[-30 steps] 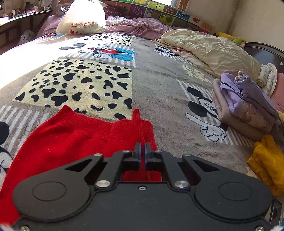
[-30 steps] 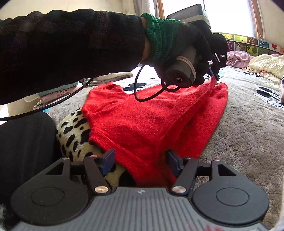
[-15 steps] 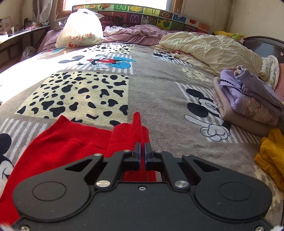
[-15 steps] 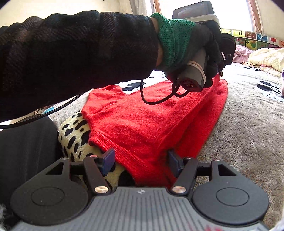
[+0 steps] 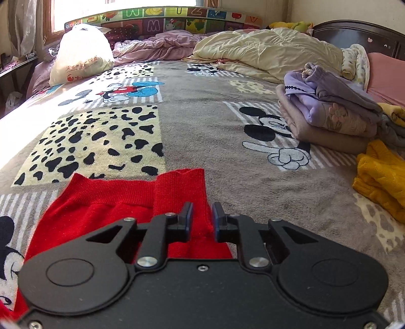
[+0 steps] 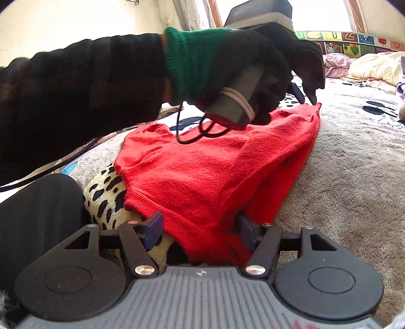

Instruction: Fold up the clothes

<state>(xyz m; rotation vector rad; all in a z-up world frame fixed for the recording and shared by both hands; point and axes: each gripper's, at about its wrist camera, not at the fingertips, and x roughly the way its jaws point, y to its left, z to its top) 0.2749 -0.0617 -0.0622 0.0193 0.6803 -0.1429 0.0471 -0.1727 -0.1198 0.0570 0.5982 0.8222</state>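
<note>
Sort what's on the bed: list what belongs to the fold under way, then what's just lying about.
In the job:
red sweater
left gripper, open over the sleeve cuff
right gripper, open at the near edge

Lying about:
folded pile
yellow knit
cream quilt
white bag

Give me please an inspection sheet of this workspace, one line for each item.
Surface: cartoon-print blanket on a bed.
Job's things: red sweater lying flat, sleeve folded over it.
Clutter: folded clothes stack, yellow knit garment, white plastic bag, cream quilt.
Grippers: left gripper open over the sleeve; right gripper open, sweater hem between its fingers.
Cables: black cable hanging from the left gripper's handle.
Surroundings: alphabet panels, window, dark headboard.
</note>
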